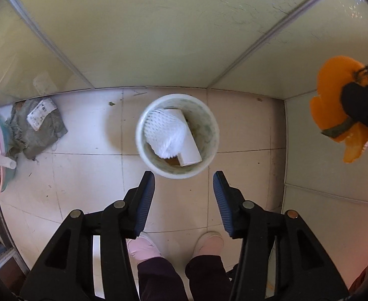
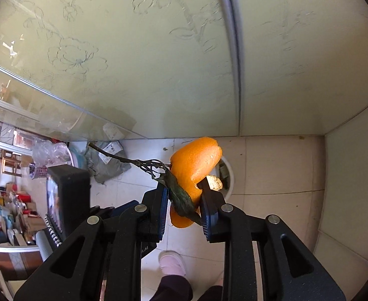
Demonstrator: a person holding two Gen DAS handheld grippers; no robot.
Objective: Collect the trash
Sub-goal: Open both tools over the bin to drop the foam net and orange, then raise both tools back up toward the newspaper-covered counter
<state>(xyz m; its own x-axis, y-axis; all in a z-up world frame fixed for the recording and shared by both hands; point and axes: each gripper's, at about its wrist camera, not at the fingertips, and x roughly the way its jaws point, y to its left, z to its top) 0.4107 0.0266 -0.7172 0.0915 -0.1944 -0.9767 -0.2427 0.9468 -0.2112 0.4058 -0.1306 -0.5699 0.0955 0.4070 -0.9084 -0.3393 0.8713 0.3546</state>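
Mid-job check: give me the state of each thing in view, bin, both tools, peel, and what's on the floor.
Bin: upright on the floor, open, partly filled.
White foam net: inside the bin, on the white box.
Left tool: open, empty, above the bin's near rim.
Right tool: shut on the orange peel.
Leaf and twig: attached, clamped with the peel.
Grey bag: crumpled on the floor.

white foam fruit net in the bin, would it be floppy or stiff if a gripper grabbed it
The foam fruit net looks crumpled and airy, so probably soft, squashy and very light. It lies loose on a white box in the bin, so likely lifts free, though its mesh may snag.
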